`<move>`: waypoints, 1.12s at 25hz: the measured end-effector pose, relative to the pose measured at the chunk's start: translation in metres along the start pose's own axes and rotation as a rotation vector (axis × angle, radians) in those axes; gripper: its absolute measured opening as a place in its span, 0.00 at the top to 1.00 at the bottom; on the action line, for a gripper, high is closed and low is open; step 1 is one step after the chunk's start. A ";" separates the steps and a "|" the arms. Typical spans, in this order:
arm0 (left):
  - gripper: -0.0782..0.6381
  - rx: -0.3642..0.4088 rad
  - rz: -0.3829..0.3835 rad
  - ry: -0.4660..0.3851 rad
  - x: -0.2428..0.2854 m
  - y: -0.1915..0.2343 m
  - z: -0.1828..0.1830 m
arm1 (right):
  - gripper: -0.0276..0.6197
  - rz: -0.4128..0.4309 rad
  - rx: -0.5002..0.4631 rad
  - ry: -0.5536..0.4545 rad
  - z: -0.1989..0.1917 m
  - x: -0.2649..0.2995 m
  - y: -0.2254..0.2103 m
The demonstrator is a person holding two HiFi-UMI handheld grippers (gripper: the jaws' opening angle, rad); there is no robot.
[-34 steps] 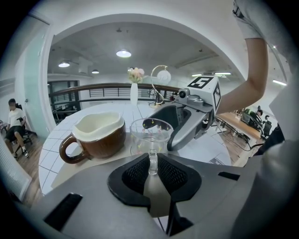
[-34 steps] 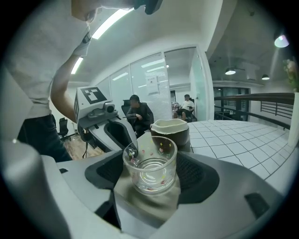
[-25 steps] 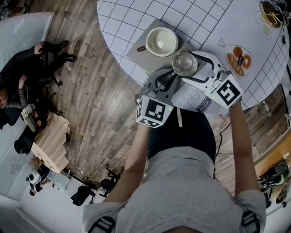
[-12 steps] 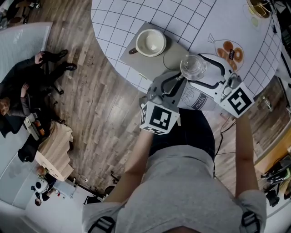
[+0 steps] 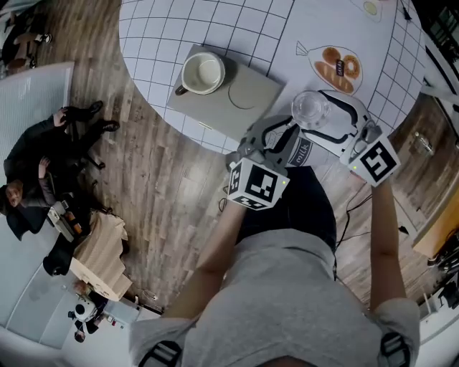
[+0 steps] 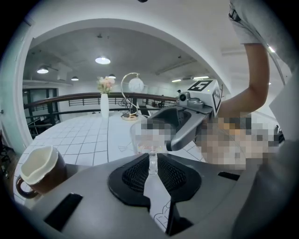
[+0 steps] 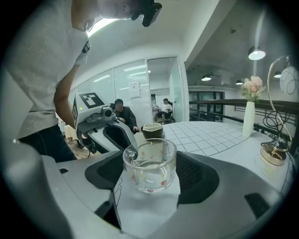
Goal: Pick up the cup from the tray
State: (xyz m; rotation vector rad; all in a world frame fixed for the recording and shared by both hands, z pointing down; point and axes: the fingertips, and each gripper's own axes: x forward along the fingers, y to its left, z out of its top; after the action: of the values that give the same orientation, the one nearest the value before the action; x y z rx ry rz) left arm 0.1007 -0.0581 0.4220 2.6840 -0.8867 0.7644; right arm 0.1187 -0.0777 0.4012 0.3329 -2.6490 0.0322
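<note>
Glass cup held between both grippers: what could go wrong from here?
1. The left gripper pinches only a thin glass part, seemingly the handle; if the grippers drift apart it might snap.
2. The right gripper spans smooth glass, so the cup could slip and fall near the edge of the table.

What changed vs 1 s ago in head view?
The glass cup, gripped by the left hand-held gripper on its handle and the right hand-held gripper around its body, has left the tray and moved rightward toward the person. Both grips unchanged; mug stays on the tray.
</note>
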 end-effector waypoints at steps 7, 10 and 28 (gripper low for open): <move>0.81 0.013 -0.024 0.045 0.020 -0.014 -0.012 | 0.45 -0.023 0.056 -0.015 -0.026 -0.007 0.001; 0.81 0.014 -0.017 0.063 0.031 -0.013 -0.021 | 0.45 -0.027 0.080 -0.034 -0.037 -0.003 -0.003; 0.81 -0.011 0.004 0.186 0.056 -0.021 -0.058 | 0.45 -0.001 0.130 0.056 -0.082 0.011 0.003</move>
State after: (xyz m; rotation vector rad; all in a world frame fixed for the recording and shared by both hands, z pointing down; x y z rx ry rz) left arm 0.1281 -0.0485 0.5003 2.5509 -0.8478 0.9877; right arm 0.1459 -0.0710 0.4795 0.3709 -2.5970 0.2106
